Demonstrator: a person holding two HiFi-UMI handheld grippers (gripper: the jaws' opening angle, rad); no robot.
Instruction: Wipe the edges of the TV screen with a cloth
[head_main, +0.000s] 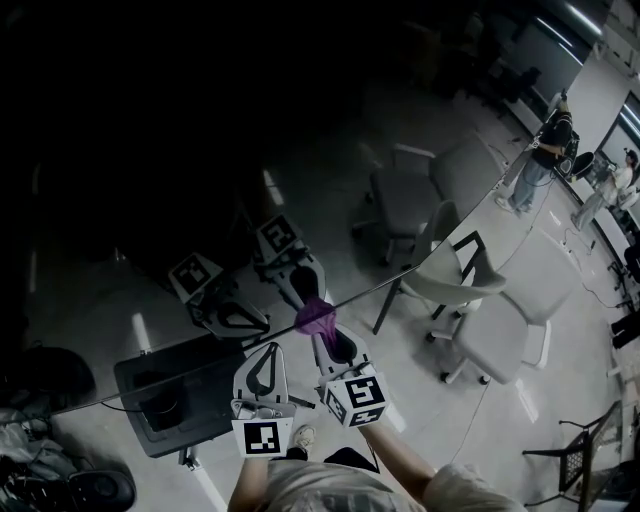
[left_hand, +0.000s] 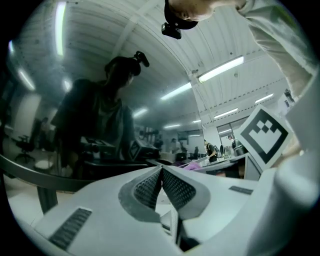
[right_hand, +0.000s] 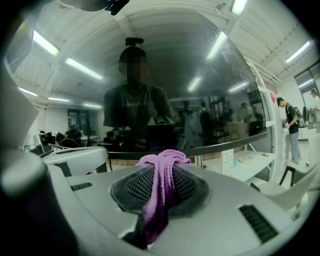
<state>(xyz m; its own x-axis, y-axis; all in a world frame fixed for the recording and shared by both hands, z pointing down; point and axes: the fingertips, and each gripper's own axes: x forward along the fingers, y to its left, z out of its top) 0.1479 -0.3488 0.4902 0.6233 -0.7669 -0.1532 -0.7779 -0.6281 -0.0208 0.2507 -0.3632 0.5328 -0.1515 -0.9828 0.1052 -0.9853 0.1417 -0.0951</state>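
While your right gripper (head_main: 322, 335) pinches the purple cloth (head_main: 316, 314) between its fingers (right_hand: 137, 187) at the lower edge of the TV screen (head_main: 150, 150), your left gripper (head_main: 267, 352) hovers just beside it, fingers pressed together on nothing.

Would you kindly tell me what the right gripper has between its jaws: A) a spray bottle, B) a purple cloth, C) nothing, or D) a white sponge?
B: in the right gripper view, the right gripper has its jaws closed on the purple cloth, which bunches above the pads and hangs down between them.
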